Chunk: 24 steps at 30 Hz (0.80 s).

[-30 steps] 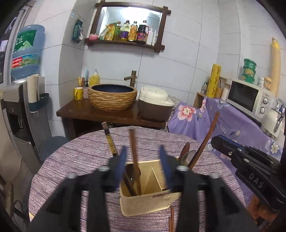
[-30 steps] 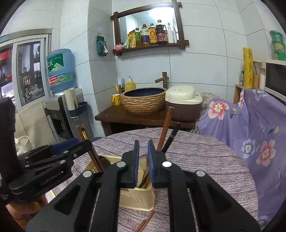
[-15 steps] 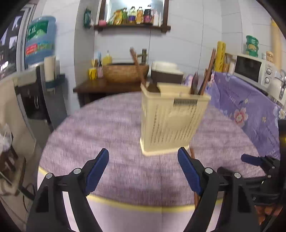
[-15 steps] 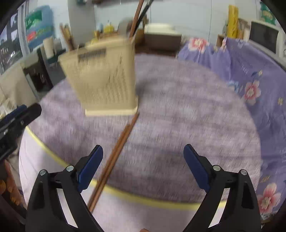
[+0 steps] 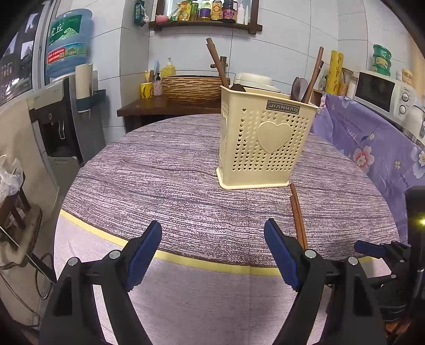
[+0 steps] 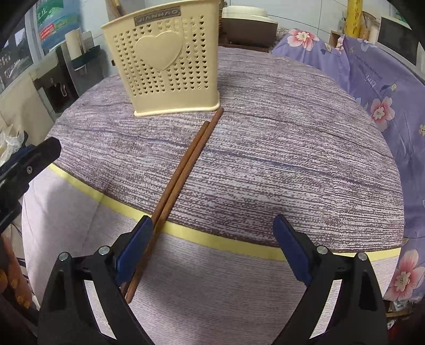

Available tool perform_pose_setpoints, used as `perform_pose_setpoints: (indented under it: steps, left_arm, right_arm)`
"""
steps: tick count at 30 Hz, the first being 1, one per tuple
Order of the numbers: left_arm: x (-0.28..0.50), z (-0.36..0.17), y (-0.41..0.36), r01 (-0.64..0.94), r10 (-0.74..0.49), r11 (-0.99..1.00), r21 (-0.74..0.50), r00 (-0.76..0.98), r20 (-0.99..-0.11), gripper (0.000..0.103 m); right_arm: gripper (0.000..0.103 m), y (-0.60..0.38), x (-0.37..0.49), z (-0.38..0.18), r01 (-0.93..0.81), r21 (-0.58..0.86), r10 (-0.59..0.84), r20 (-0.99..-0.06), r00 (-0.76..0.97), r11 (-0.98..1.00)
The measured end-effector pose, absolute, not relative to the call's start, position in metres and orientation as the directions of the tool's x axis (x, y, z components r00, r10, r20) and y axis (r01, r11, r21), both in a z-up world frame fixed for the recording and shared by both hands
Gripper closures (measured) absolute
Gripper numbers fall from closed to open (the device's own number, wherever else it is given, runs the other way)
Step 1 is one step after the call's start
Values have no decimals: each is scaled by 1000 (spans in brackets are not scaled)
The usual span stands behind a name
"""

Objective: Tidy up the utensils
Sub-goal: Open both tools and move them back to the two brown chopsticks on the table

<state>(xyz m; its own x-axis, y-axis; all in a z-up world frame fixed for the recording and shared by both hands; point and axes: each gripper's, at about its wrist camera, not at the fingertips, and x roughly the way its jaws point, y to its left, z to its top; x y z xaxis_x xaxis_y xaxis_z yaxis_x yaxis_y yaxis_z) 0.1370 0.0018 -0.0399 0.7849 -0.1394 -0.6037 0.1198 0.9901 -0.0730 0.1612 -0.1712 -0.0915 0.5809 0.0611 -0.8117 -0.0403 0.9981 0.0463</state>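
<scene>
Chopsticks [image 6: 186, 169] lie on the purple-clothed counter [image 5: 170, 185] beside the holder [image 5: 265, 143], tiled walls behind. Both claws, left [image 5: 212, 252] and right [image 6: 212, 246], have dropped from above the holder and now gape empty.

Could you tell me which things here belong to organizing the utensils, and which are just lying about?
Part of the job:
- cream utensil holder
- pair of chopsticks lying on the table
- wooden utensils already standing in the holder

Just lying about:
- microwave
- water dispenser
- woven basin
- rice cooker
</scene>
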Motion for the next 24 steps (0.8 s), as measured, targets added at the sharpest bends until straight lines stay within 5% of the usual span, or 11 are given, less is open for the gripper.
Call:
perform_pose_setpoints:
  steps: [10,14,24]
  left_arm:
    - [133,-44,-1,117,-141,990,-79,778,-612,24]
    - [132,-45,-3,120,-148,989,-86,778,-611,24]
    - [130,-47,-1,108,-148,989,-102,772,-618,24]
  right_arm:
    - [12,-173,157,-95,3,-97,-83,-832,548,995]
    - [12,-196,152,-91,34,40,14,-824,566,999]
    - [11,-160,155,-96,-34,-9,11,-835,550,999]
